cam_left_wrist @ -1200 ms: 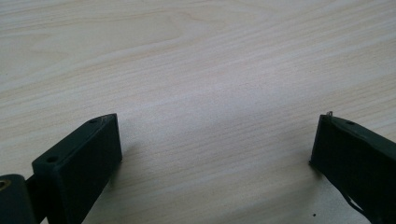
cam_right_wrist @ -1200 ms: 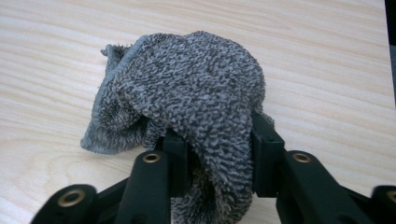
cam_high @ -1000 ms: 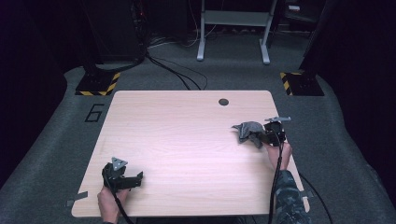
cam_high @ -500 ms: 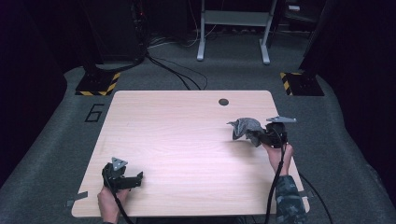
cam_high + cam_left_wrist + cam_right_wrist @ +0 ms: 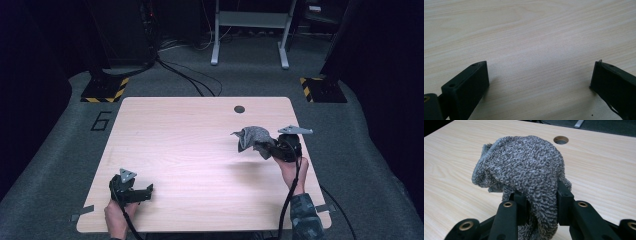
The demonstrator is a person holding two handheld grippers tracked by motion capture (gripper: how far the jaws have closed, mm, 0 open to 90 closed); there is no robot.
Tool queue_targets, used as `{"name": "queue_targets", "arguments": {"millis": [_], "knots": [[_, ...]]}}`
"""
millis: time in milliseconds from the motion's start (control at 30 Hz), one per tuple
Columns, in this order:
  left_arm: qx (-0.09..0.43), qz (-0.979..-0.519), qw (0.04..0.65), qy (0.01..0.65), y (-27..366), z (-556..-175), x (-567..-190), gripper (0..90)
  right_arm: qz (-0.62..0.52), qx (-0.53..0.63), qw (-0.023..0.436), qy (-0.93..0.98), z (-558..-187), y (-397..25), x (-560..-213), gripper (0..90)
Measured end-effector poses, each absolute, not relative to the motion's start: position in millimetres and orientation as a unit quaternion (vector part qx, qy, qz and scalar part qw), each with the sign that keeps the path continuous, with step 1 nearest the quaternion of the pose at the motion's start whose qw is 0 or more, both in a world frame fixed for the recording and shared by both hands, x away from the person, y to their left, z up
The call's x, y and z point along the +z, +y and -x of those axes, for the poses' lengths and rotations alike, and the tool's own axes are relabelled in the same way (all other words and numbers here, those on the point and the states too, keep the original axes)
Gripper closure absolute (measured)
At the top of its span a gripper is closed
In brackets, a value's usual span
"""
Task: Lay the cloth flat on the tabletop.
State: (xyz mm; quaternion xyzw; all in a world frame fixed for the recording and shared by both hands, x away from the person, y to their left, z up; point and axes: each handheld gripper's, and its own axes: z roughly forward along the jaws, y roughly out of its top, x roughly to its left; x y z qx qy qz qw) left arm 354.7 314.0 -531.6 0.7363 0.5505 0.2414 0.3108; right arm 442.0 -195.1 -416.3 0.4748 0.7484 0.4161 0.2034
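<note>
High view: right gripper [image 5: 268, 148] is at the right side of the table [image 5: 200, 150], jaws clamped on a grey cloth [image 5: 251, 136]; the cloth is bunched, sticks out to the left of the jaws and looks lifted off the wood, with a faint shadow below it. Round cable hole [image 5: 239, 109] sits in the tabletop near the far edge, beyond the cloth. Left gripper [image 5: 142, 192] is at the near-left corner, well apart from the cloth, jaws pointing right. Left gripper view: left gripper [image 5: 537, 75] has its jaws spread wide, bare wood grain between them, nothing gripped. Right gripper view: right gripper [image 5: 541, 206] pinches the cloth [image 5: 524, 167] between both jaws; the terry fabric bulges above them, hemmed edge curling on the left. Cable hole [image 5: 561, 139] is beyond it, table [image 5: 604, 170] beneath.
</note>
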Motion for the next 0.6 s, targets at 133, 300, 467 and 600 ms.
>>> {"name": "queue_targets", "arguments": {"millis": [133, 300, 467, 600], "knots": [[0.244, -0.735, 0.311, 0.550, 314, -355, -532, 1.5, -0.466, 0.421, 0.202, 0.751, -436, -188, -415, 68.2], [0.243, -0.737, 0.310, 0.549, 314, -354, -531, 1.6, -0.454, 0.433, 0.192, 0.755, -426, -175, -416, 68.1], [0.243, -0.737, 0.310, 0.549, 314, -354, -531, 1.6, -0.444, 0.442, 0.179, 0.759, -420, -161, -421, 68.1], [0.243, -0.737, 0.310, 0.549, 314, -354, -531, 1.6, -0.433, 0.448, 0.166, 0.765, -414, -148, -424, 68.0]]}}
